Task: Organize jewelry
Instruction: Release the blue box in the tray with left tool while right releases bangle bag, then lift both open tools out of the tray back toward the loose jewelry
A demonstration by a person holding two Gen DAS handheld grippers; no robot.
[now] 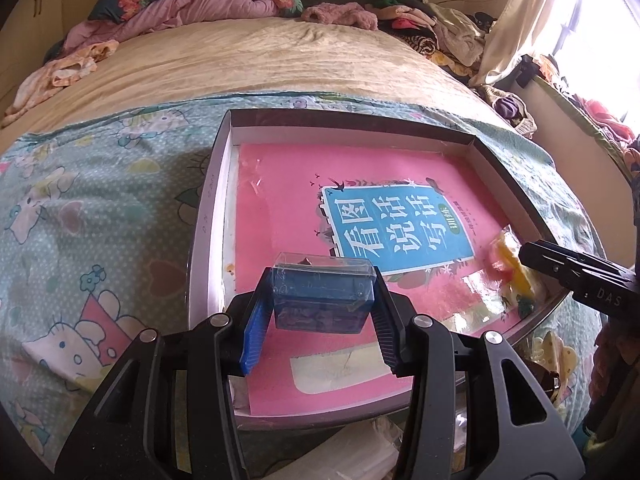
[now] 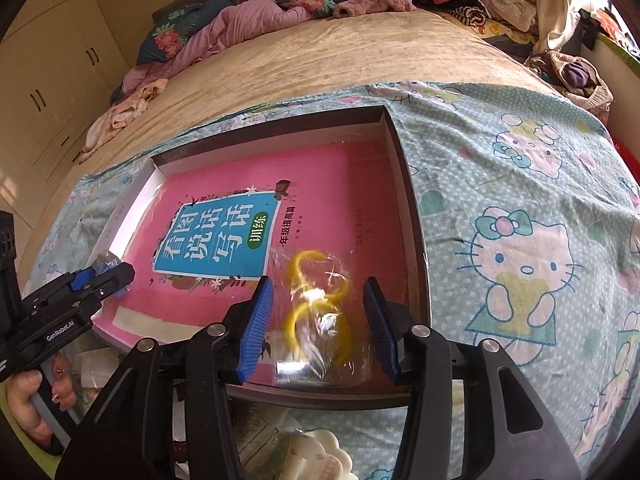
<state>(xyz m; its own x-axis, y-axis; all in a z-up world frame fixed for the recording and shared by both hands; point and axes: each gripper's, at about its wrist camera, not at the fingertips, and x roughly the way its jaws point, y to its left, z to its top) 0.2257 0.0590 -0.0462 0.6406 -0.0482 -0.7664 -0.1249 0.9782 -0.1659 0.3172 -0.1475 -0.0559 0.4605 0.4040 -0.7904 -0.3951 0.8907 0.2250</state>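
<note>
Starting on our left, the left gripper [image 1: 322,304] is pinching a small clear plastic box [image 1: 323,294] with a dark blue insert, its blue pads pressed against the two short sides while the box hangs just above the near left part of the pink book [image 1: 280,208] that lines the shallow tray [image 1: 208,200]. We judge the box light and rigid but slick, with thin walls that could crack or squirt out under a hard squeeze, so a grip low on the flat side walls, as we have now, looks safest; something small and dark sits inside it near the top, too small to name. Moving right, the right gripper [image 2: 318,322] is spread wide, and its pads stand on either side of a clear plastic bag [image 2: 320,316] holding yellow rings [image 2: 304,304] without touching it. The bag lies on the book at the tray's near right corner. It looks featherweight, crinkly and slippery, so we think it best to take it by a gathered fold of film or across a ring rather than by a loose edge. The glossy book cover offers little friction, so the bag may slide when nudged. The tray rests on a soft cartoon-cat sheet [image 2: 520,220] over a bed [image 1: 260,56], which may give under pressure. Beyond are heaped clothes [image 1: 420,20], wardrobe doors [image 2: 60,72] at far left and a bright window [image 1: 600,40] at far right.
</note>
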